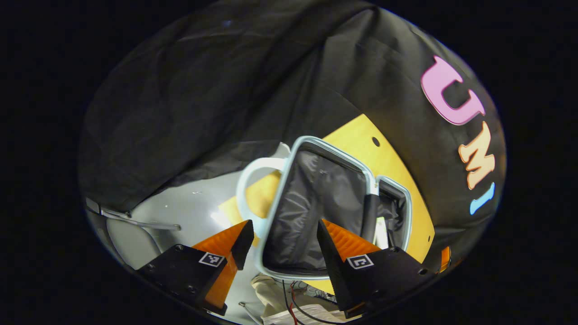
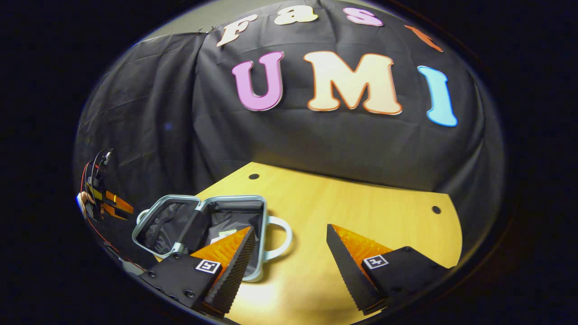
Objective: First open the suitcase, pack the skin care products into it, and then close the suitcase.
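I see the suitcase (image 2: 203, 230) lying open on the wooden table (image 2: 361, 212), its dark lining showing, my left gripper (image 1: 284, 239) spread wide and empty just above its lid half, my right gripper (image 2: 289, 253) released, beside the suitcase handle (image 2: 280, 239).

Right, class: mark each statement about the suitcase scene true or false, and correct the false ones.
1. The suitcase lies open on the wooden table. True.
2. The right gripper is shut on the suitcase handle. False: its jaws are open and hold nothing.
3. The left gripper has open jaws. True.
4. The suitcase lining is bright red. False: it is dark.
5. The suitcase handle is white. True.
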`<state>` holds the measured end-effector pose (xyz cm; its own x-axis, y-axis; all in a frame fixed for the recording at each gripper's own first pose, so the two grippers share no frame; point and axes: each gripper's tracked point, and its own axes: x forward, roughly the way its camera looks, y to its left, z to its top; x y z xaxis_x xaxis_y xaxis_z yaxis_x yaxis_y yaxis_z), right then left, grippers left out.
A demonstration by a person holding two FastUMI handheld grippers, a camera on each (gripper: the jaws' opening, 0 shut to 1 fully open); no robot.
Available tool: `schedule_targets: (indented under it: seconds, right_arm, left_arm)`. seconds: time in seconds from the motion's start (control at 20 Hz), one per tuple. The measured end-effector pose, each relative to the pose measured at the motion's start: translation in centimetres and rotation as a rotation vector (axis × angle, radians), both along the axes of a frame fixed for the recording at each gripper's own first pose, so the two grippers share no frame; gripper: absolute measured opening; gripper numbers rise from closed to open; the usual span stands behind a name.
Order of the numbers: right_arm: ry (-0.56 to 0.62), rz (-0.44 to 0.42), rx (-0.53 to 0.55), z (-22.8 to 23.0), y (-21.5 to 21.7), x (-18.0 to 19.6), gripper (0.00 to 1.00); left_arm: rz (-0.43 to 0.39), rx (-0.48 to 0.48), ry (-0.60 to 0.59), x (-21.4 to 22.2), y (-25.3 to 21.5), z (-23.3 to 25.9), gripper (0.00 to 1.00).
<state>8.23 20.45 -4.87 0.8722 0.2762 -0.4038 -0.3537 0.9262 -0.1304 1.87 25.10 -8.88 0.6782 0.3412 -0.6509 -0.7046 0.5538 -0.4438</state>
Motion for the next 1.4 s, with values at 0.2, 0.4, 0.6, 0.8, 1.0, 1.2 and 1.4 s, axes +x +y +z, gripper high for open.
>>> schedule_targets:
  seconds: [0.2,0.4,0.6,0.8,1.0,1.2,1.4]
  right_arm:
    - [-0.046,-0.087,-0.071,2.0,-5.4,-1.1,0.98]
    - [-0.069,-0.139,-0.061,2.9,-7.8,-2.4,0.98]
    - [-0.084,-0.171,-0.087,3.2,-9.4,-3.2,1.0]
    - [-0.074,-0.201,-0.083,3.2,-10.5,-3.9,1.0]
    - [-0.085,-0.221,-0.094,3.7,-11.9,-4.1,1.0]
    - [-0.082,-0.249,-0.086,3.6,-13.2,-4.2,1.0]
    - [-0.076,-0.258,-0.081,3.3,-13.8,-4.3,1.0]
  left_arm:
    - [0.04,0.015,0.009,-1.2,4.3,-2.3,0.83]
    - [0.007,-0.007,-0.081,1.0,6.9,-5.0,0.87]
    - [-0.015,-0.024,-0.12,2.8,8.2,-7.2,0.81]
    - [-0.015,-0.125,-0.193,4.3,7.5,-7.1,0.57]
    - [-0.021,-0.123,-0.188,4.6,7.5,-7.5,0.15]
    - [-0.028,-0.099,-0.189,5.2,6.8,-6.2,0.04]
    - [-0.034,-0.084,-0.173,4.9,5.6,-4.5,0.0]
